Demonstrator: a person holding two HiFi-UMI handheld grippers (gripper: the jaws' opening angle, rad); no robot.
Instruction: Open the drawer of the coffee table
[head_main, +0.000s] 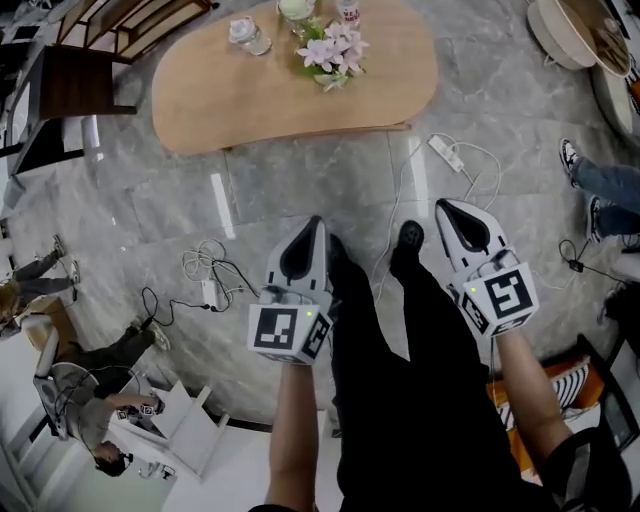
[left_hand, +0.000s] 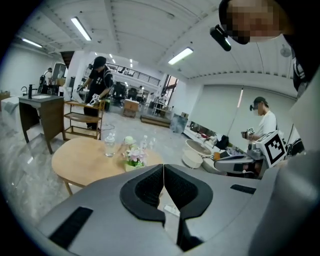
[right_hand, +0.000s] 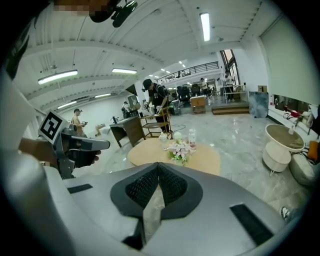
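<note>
The coffee table (head_main: 250, 95) is a rounded light-wood top at the upper middle of the head view, some way ahead of my feet. It also shows in the left gripper view as the coffee table (left_hand: 80, 160) and in the right gripper view as the coffee table (right_hand: 200, 156). No drawer front is visible from these angles. My left gripper (head_main: 315, 222) and right gripper (head_main: 442, 206) hang side by side over the grey floor, short of the table, both shut with nothing between the jaws.
On the table stand a pink flower arrangement (head_main: 335, 52), a water bottle (head_main: 248, 35) and a cup. A power strip (head_main: 446, 153) and white cables lie on the floor ahead, more cables (head_main: 205, 280) at left. Dark wooden furniture (head_main: 75, 80) stands at upper left; people stand around.
</note>
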